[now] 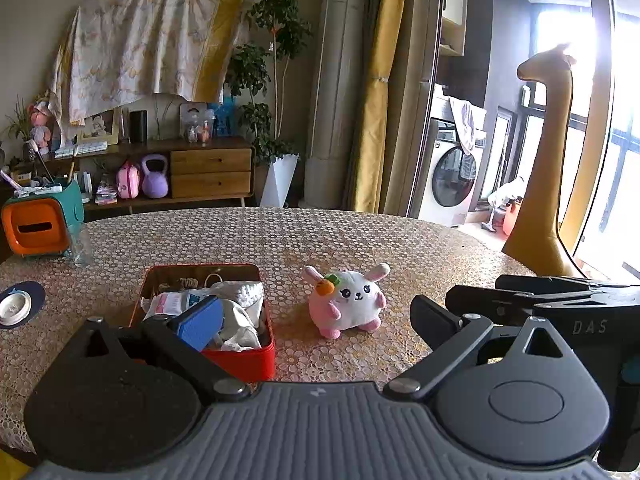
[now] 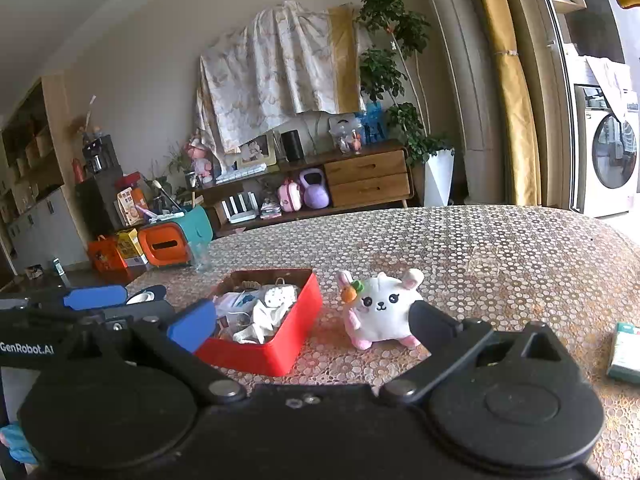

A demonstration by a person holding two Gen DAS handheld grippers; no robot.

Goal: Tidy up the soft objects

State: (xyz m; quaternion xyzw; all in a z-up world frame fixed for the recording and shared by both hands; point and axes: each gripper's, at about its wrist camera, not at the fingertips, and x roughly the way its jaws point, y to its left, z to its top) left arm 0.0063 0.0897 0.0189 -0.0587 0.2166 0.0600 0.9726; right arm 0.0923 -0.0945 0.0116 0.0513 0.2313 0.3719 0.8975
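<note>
Red tin (image 1: 240, 360) beside plush bunny (image 1: 346, 304), bare tablecloth (image 1: 360, 236) beyond; both hand-held grippers (image 1: 316, 320) (image 2: 304, 320) spread, empty

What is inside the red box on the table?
The red box holds crumpled white cloths and a small packet. Whatever lies under the cloths is covered and cannot be seen.

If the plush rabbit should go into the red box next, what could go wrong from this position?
1. The red box already looks full of crumpled white cloth items, so the round plush rabbit may sit on top and roll out.
2. Both the left gripper and the right gripper are open and close together, so they might bump each other.
3. A sideways push may slide the box on the tablecloth.
</note>
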